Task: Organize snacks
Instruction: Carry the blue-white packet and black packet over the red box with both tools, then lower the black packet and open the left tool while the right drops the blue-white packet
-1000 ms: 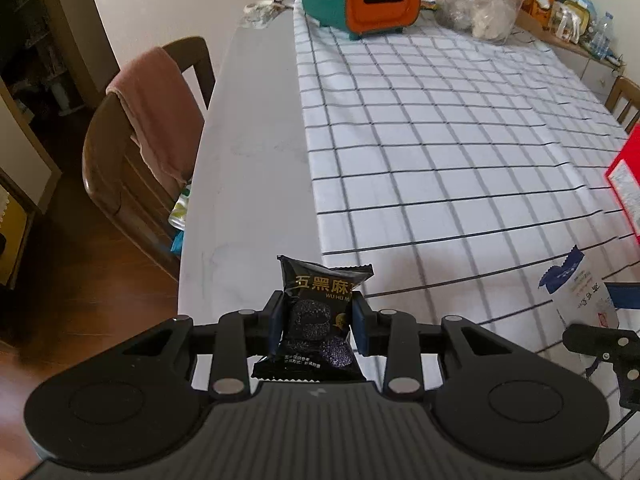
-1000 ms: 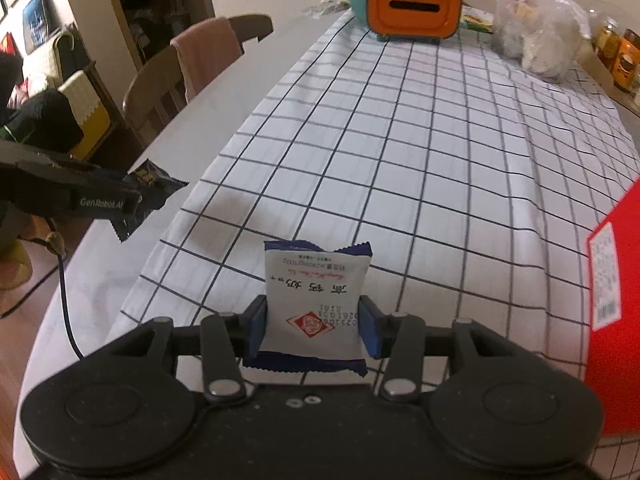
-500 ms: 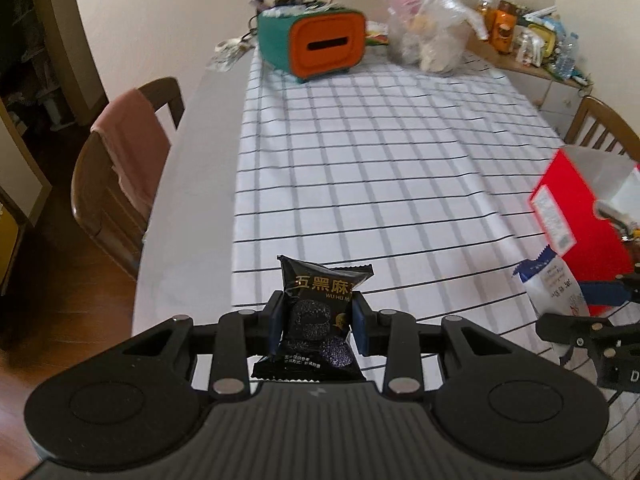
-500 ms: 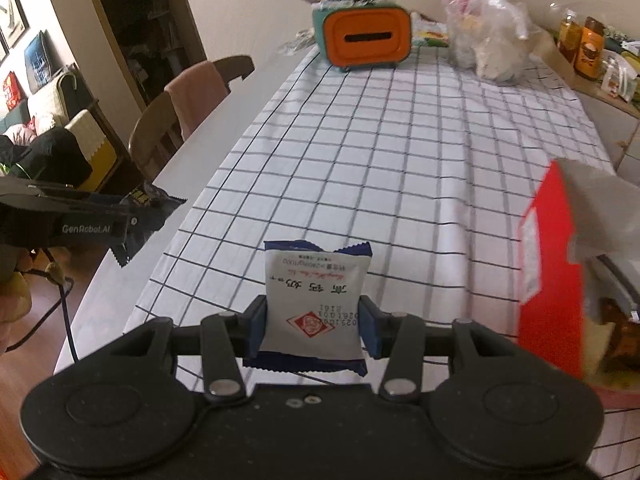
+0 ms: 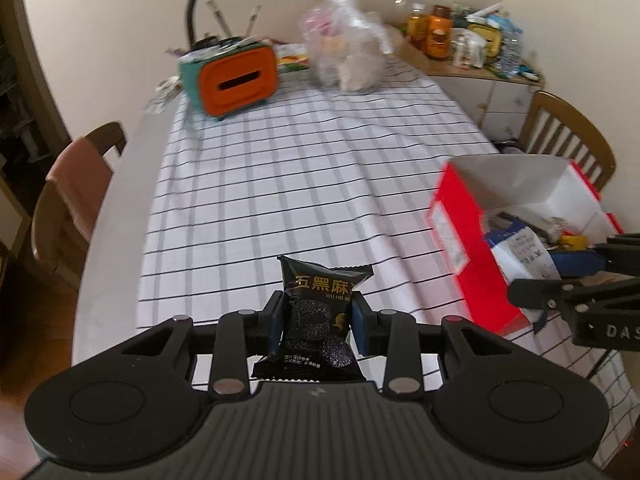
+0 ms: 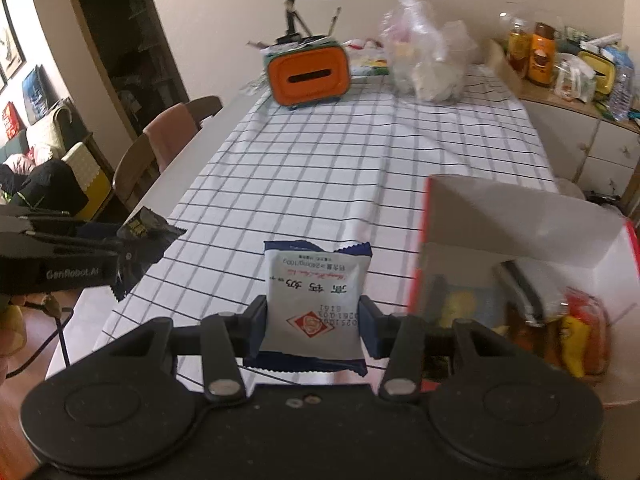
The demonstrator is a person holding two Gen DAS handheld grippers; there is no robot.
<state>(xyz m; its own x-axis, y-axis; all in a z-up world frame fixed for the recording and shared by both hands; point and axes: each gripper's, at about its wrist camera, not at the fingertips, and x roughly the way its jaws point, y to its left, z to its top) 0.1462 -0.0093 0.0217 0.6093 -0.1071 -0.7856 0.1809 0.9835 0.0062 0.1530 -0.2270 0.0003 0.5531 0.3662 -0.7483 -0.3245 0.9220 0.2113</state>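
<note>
The left gripper (image 5: 318,322) is clamped on a black snack packet (image 5: 320,320) with gold lettering, pads pressing both its sides. The right gripper (image 6: 315,322) pinches a white-and-blue snack packet (image 6: 316,304) (its print upside down) the same way. Ahead and to the right of both jaws stands an open red box (image 6: 520,248) with more wrapped snacks inside. Beyond the jaws stretches the checked tablecloth (image 5: 304,184), with an orange-fronted tissue box (image 5: 236,78) at the far end.
</note>
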